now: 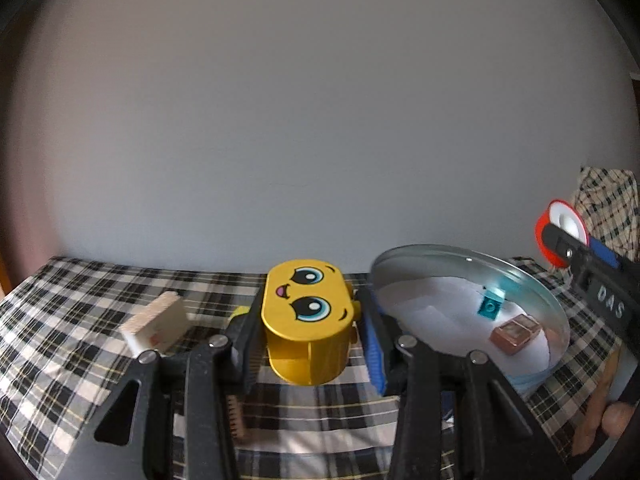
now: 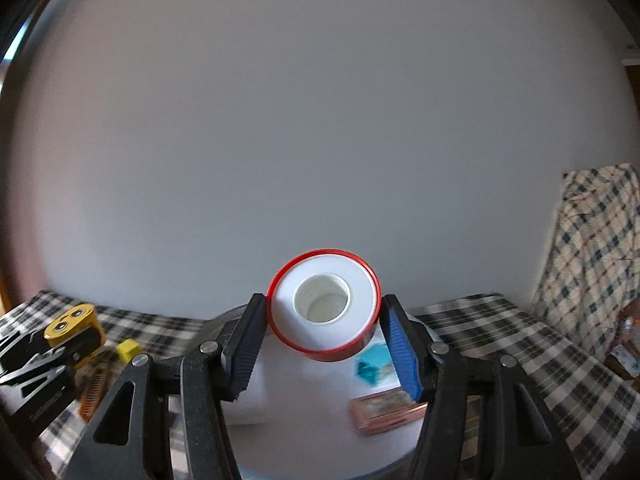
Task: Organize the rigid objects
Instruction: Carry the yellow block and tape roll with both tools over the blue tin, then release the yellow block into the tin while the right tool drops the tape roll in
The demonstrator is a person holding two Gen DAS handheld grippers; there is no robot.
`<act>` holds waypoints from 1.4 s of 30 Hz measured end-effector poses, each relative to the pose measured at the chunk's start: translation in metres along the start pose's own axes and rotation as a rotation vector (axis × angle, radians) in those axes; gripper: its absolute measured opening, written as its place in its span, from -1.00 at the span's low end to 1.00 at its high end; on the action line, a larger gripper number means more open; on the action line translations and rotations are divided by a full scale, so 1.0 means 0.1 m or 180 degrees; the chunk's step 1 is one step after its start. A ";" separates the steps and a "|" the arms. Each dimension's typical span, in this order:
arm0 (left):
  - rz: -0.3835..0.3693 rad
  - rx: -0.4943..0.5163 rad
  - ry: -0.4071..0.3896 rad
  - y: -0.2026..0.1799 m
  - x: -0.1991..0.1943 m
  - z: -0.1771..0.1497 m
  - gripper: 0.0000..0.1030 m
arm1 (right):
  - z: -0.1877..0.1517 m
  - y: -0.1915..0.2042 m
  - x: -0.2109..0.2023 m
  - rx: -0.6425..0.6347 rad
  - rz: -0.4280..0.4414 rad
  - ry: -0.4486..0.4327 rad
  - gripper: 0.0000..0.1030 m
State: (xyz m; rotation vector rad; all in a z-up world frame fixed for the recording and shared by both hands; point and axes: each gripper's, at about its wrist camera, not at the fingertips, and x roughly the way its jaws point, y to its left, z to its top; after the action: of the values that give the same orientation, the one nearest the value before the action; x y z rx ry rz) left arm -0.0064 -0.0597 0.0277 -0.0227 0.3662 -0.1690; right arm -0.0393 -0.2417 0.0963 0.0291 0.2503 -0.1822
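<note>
My left gripper (image 1: 310, 340) is shut on a yellow oval toy block with a cartoon face (image 1: 308, 320), held above the checked tablecloth. My right gripper (image 2: 324, 344) is shut on a red-rimmed white tape roll (image 2: 324, 308), held over a round glass bowl (image 2: 320, 440). In the left wrist view that bowl (image 1: 552, 296) sits to the right, with the tape roll (image 1: 560, 232) and right gripper beyond it. Inside the bowl lie a teal brick (image 1: 490, 306) and a copper-coloured flat case (image 1: 516, 332). The right wrist view shows the yellow block (image 2: 72, 322) at far left.
A pale wooden block (image 1: 156, 322) lies on the cloth to the left. A small yellow cube (image 2: 128, 350) and an orange comb-like piece (image 2: 94, 396) rest between the grippers. A plain wall stands behind the table. A checked cloth (image 2: 592, 248) hangs at right.
</note>
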 end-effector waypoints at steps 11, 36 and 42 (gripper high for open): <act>-0.0245 0.0074 0.0039 -0.50 0.18 0.06 -0.20 | 0.06 -0.68 0.25 0.0126 -0.0440 0.0053 0.16; -0.0626 0.0423 0.0331 -1.43 0.48 -0.04 -0.20 | -0.16 -0.70 0.88 0.0261 0.0033 0.0835 0.16; -0.0557 0.0369 0.0525 -1.42 0.61 -0.05 -0.20 | -0.21 -0.63 0.97 0.0239 0.0095 0.0998 0.17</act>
State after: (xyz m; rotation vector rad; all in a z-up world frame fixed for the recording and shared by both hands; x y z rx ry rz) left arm 0.0257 -0.2104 0.0092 0.0742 0.5186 -0.3664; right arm 0.0359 -0.3200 0.0512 0.1364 0.5554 -0.1568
